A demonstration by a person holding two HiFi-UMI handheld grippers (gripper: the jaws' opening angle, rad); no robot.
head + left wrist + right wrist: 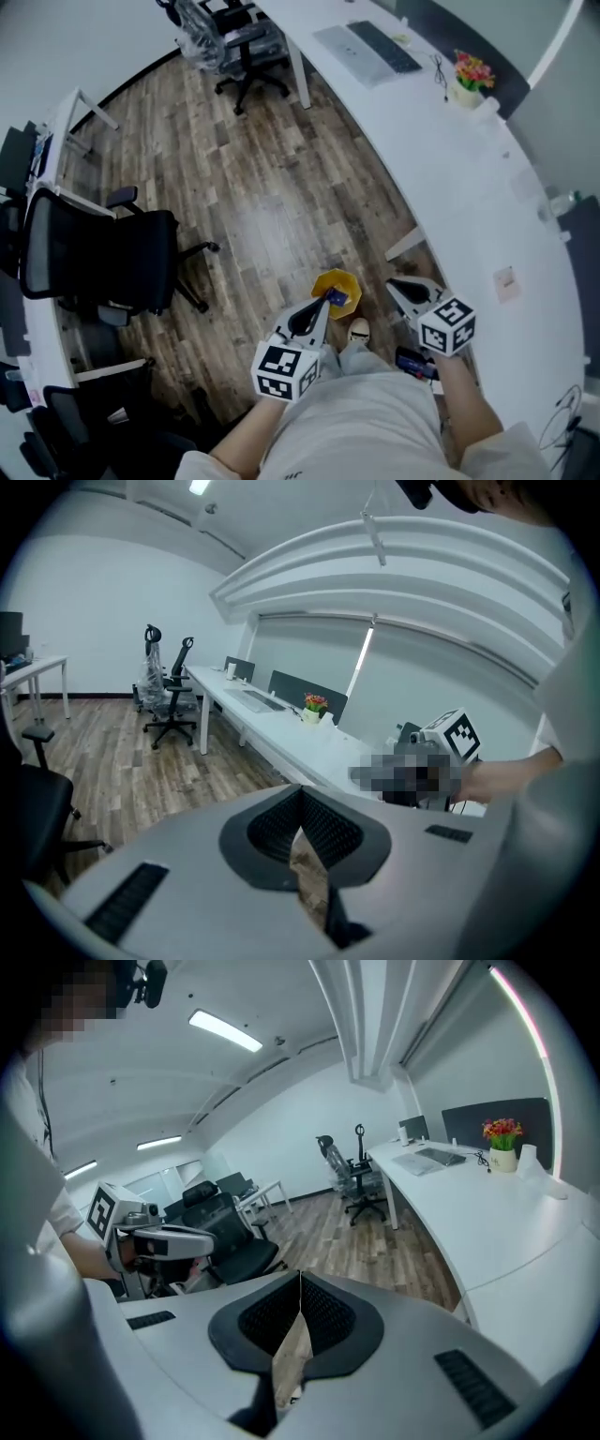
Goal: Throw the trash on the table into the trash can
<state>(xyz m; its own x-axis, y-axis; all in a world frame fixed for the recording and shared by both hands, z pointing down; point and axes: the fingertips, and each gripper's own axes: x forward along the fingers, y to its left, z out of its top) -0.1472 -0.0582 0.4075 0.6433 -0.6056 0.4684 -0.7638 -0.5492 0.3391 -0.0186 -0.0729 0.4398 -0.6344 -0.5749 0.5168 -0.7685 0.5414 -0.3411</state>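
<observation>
In the head view a yellow trash can [336, 284] stands on the wood floor by the person's shoe, with a blue piece of trash [340, 299] inside it. My left gripper [327, 299] is held over the can's near rim, jaws together and empty. My right gripper [393, 283] hangs just right of the can, beside the curved white table [450, 159], also shut on nothing. A small pale scrap [506, 281] lies on the table. In the left gripper view the left gripper [301, 791] has its pads meeting; the right gripper [300, 1279] looks the same in its own view.
A black office chair [103, 258] stands on the left, more chairs [246, 52] at the far end. On the table are a laptop [367, 47], a flower pot [471, 77] and a bottle [561, 202]. A table leg [405, 246] stands near the can.
</observation>
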